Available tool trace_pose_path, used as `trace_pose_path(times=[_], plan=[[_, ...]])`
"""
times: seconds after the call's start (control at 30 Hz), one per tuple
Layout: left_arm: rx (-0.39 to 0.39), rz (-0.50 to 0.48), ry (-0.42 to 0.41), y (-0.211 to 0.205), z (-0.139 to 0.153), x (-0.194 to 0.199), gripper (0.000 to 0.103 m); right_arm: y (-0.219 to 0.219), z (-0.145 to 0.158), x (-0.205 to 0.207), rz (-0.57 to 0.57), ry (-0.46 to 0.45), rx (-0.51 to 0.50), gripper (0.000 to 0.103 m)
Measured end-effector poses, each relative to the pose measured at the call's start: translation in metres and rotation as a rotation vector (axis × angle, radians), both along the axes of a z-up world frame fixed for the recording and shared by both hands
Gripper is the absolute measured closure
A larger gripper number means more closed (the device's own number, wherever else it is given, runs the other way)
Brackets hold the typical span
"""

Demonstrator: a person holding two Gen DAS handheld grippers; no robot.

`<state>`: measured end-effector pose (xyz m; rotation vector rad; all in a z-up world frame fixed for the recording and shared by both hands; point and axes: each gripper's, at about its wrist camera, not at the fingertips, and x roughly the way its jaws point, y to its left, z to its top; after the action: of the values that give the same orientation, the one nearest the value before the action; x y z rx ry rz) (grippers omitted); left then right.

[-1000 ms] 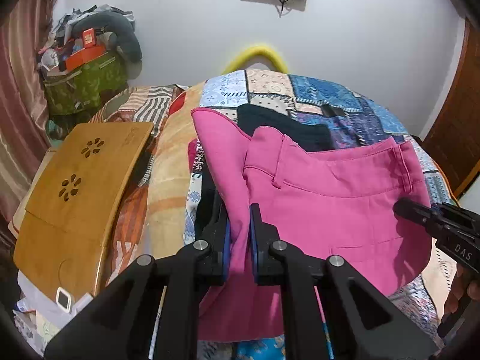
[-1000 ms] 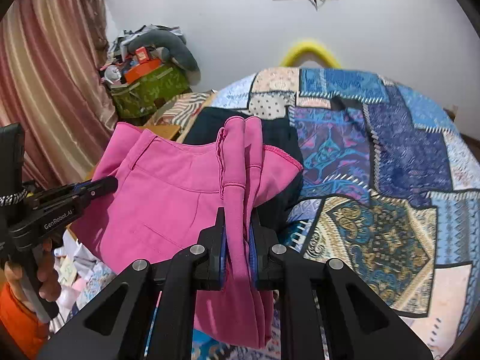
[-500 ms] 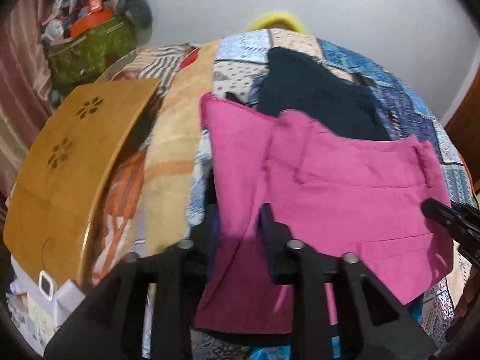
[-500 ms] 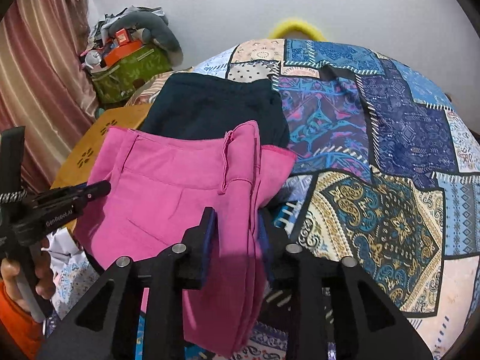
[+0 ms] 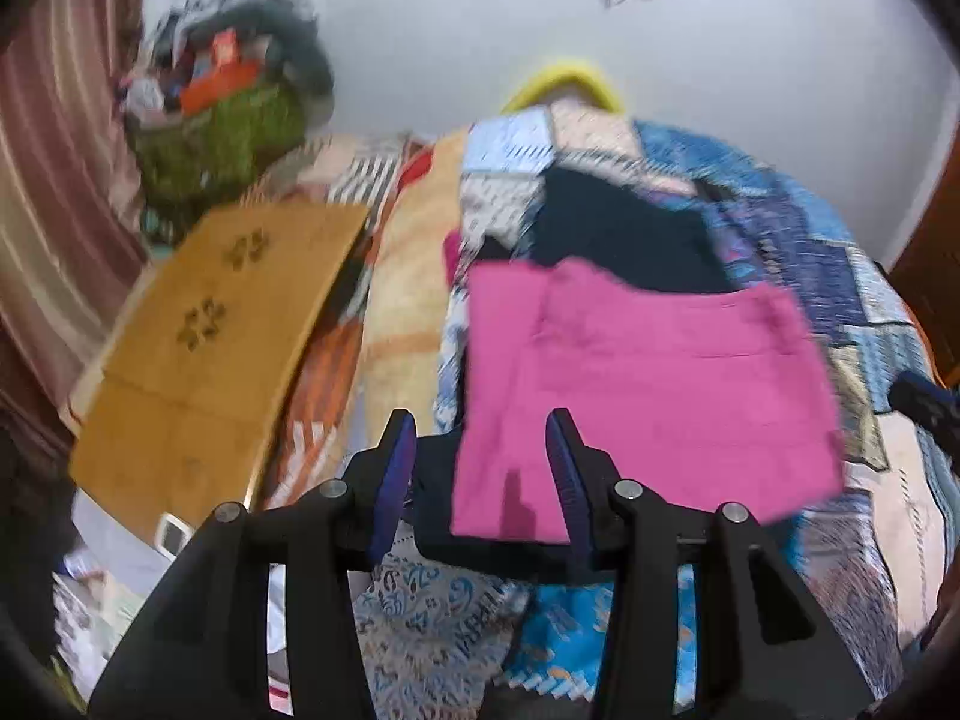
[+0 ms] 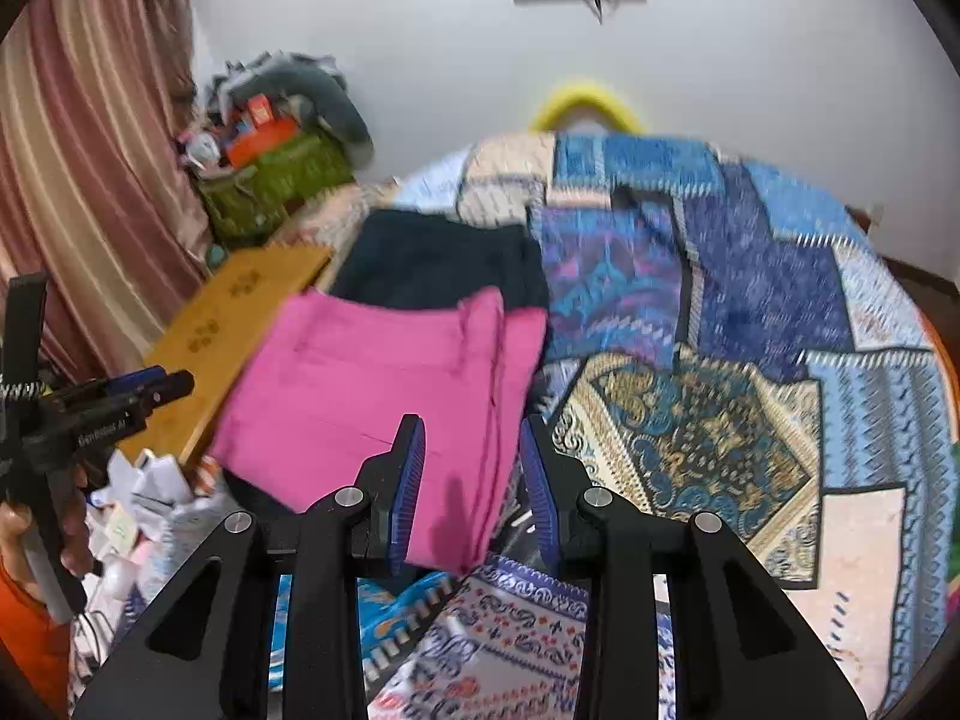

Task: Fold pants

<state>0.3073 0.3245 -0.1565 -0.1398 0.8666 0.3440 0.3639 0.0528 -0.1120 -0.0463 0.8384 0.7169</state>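
Left gripper (image 5: pixel 480 468): fingers spread wide, nothing between them; the near left corner of the pants lies just beyond the tips.
Right gripper (image 6: pixel 471 477): also spread, empty; poised over the near right edge of the pants.
Pants (image 5: pixel 636 384): pink, folded into a flat squarish pad, resting on the quilt near its front edge; layered fold edges run down the right side.
Dark garment (image 6: pixel 438 258): lies behind the pants and partly under their far edge, touching.
Quilt (image 6: pixel 750 312): patchwork, blue and gold, covering the bed.
Board (image 5: pixel 210 336): wooden, with cut-out holes, left of the bed, apart from the pants.
Clutter pile (image 6: pixel 276 138): green bag and oddments, far left corner by the wall.
Risk: the pad sits close to the bed's front edge, so a brushing finger could drag a corner over it and open the fold.
Risk: a regrip might catch only the top layer, or the dark garment too.
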Motion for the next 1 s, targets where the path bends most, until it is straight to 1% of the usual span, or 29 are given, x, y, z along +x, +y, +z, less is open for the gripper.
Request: trace_pose_path(times=[0.03, 0.1, 0.17, 0.2, 0.23, 0.37, 0.47, 0.53, 0.63, 0.7, 0.77, 0.8, 0.87, 0.9, 0.93, 0.97, 1.0], plan=[[0.014, -0.021, -0.030, -0.011, 0.016, -0.009, 0.058, -0.002, 0.009, -0.004, 0.003, -0.016, 0.012, 0.073], [0.026, -0.045, -0.074, -0.024, 0.039, -0.023, 0.058, -0.010, 0.030, -0.017, 0.015, -0.060, 0.040, 0.073], [0.037, -0.074, -0.143, -0.042, 0.070, -0.042, 0.058, -0.017, 0.054, -0.033, 0.030, -0.110, 0.076, 0.073], [0.041, -0.084, -0.169, -0.049, 0.083, -0.049, 0.058, -0.021, 0.065, -0.043, 0.037, -0.137, 0.094, 0.073], [0.054, -0.099, -0.213, -0.059, 0.102, -0.062, 0.058, -0.026, 0.078, -0.054, 0.044, -0.169, 0.115, 0.073], [0.098, -0.145, -0.336, -0.092, 0.151, -0.106, 0.058, -0.045, 0.123, -0.100, 0.076, -0.296, 0.188, 0.073], [0.140, -0.164, -0.411, -0.117, 0.178, -0.141, 0.058, -0.061, 0.152, -0.138, 0.095, -0.390, 0.240, 0.073], [0.166, -0.176, -0.463, -0.135, 0.191, -0.167, 0.058, -0.070, 0.164, -0.163, 0.102, -0.442, 0.273, 0.073], [0.199, -0.181, -0.526, -0.156, 0.203, -0.205, 0.058, -0.082, 0.174, -0.191, 0.105, -0.491, 0.310, 0.073], [0.200, -0.179, -0.560, -0.167, 0.208, -0.227, 0.058, -0.090, 0.176, -0.206, 0.104, -0.507, 0.330, 0.069], [0.194, -0.169, -0.585, -0.174, 0.211, -0.243, 0.055, -0.096, 0.177, -0.219, 0.096, -0.518, 0.341, 0.060], [0.192, -0.162, -0.595, -0.176, 0.211, -0.250, 0.053, -0.098, 0.176, -0.224, 0.085, -0.525, 0.346, 0.057], [0.202, -0.144, -0.610, -0.181, 0.211, -0.264, 0.049, -0.103, 0.175, -0.229, 0.067, -0.531, 0.351, 0.042], [0.209, -0.130, -0.618, -0.183, 0.211, -0.270, 0.046, -0.106, 0.174, -0.233, 0.053, -0.530, 0.351, 0.039], [0.204, -0.121, -0.621, -0.184, 0.210, -0.274, 0.045, -0.107, 0.172, -0.232, 0.042, -0.527, 0.348, 0.034], [0.193, -0.123, -0.623, -0.184, 0.209, -0.277, 0.040, -0.108, 0.170, -0.234, 0.031, -0.524, 0.346, 0.031], [0.185, -0.126, -0.622, -0.185, 0.209, -0.281, 0.035, -0.110, 0.168, -0.235, 0.019, -0.517, 0.349, 0.026]])
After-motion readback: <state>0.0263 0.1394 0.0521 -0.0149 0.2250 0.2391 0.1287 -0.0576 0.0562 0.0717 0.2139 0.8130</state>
